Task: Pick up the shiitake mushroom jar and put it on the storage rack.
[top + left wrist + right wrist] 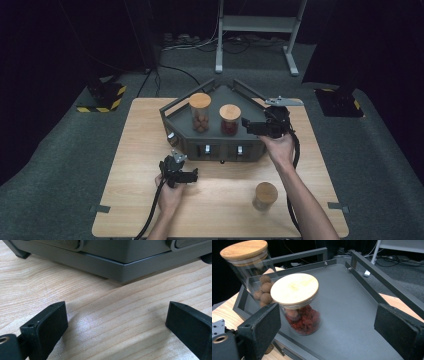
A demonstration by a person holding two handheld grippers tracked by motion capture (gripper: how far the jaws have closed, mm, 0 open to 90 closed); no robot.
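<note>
A grey railed tray stands at the back middle of the wooden table. On it are a tall glass jar of brown balls and a shorter jar of red pieces, both with wooden lids. My right gripper hovers over the tray's right part, just right of the short jar. In the right gripper view the jaws stand wide apart around bare tray floor, with the short jar ahead by the left jaw, untouched. My left gripper rests open on the table before the tray.
A third lidded jar stands on the table near the front right, beside the right forearm. The tray's front wall lies close ahead of the left gripper. A metal stand and cables sit on the floor beyond the table.
</note>
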